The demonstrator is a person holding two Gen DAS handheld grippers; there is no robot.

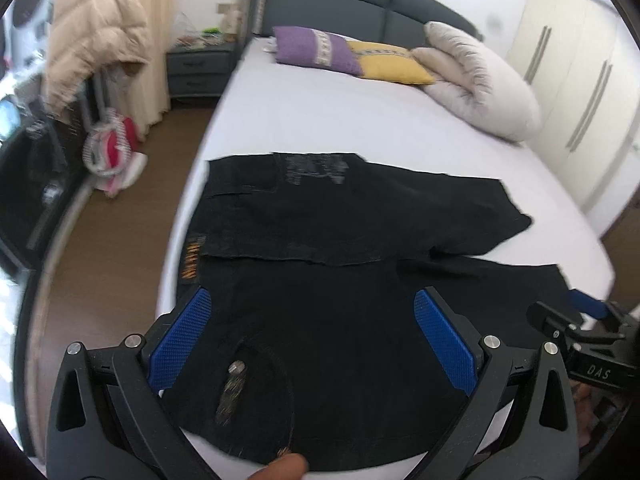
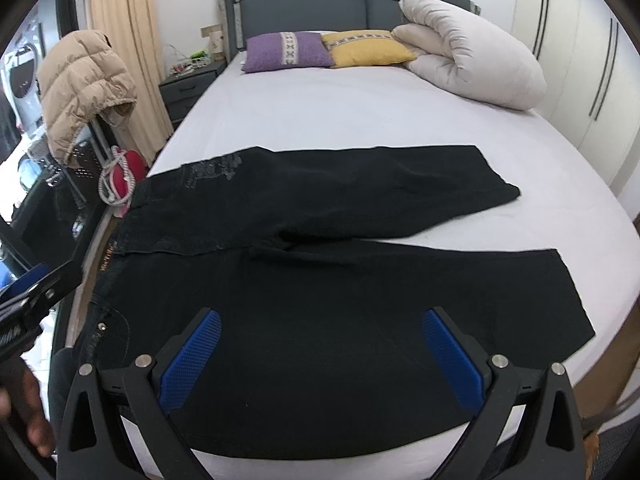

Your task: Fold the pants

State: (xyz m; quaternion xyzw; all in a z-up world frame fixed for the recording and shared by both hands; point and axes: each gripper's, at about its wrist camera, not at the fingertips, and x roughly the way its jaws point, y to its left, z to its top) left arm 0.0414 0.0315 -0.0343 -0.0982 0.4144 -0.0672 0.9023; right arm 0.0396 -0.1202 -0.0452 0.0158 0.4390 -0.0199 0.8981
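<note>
The black pants (image 2: 320, 280) lay spread flat on the bed (image 2: 360, 112), legs apart, no fold made. Left gripper (image 1: 312, 344) and right gripper (image 2: 320, 356) hovered above with fingers released, holding nothing.

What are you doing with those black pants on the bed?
A person is getting ready to fold them. The black pants lie spread flat on the bed, waist toward the left edge and both legs running to the right, slightly apart. The left gripper is open above the waist end, near the pocket, and the right gripper is open above the near leg. Neither has grabbed any fabric, and no fold has been made yet.
</note>
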